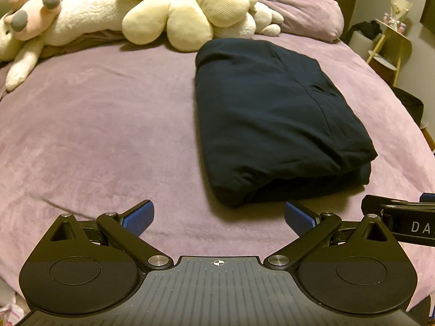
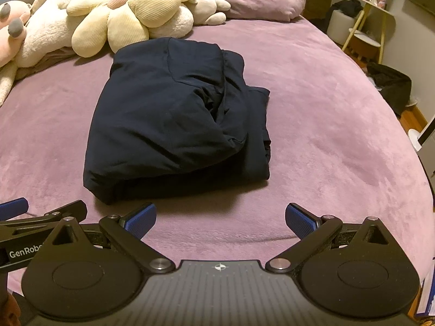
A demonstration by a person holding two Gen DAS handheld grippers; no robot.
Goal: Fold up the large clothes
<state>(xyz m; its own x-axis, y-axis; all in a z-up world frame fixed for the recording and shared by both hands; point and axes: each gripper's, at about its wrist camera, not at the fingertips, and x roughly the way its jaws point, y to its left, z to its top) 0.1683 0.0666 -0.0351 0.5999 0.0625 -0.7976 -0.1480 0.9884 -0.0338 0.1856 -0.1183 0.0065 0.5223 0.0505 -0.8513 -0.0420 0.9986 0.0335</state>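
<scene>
While both tools hover low over the near edge of the bed, the left gripper (image 1: 218, 218) stands with its blue-padded fingers (image 1: 138, 218) spread wide and nothing between them, and the right gripper (image 2: 220, 220) is likewise fully parted and empty. The dark navy garment (image 1: 274, 119), already folded into a thick rectangular bundle, lies on the purple blanket (image 1: 95, 135) ahead of the left gripper and to its right, apart from both fingertips; seen from the right wrist, the same garment (image 2: 174, 119) sits ahead and to the left, its layered open edges turned toward the right side. The right gripper shows at the right margin of the left view (image 1: 399, 217), just beside the left tool, and the left gripper appears at the left margin of the right view (image 2: 40, 217). Beyond the bundle, at the far end of the bed, rest a cream flower cushion (image 1: 187, 8), white and pink plush toys (image 1: 54, 13) and a purple pillow (image 1: 301, 8)
</scene>
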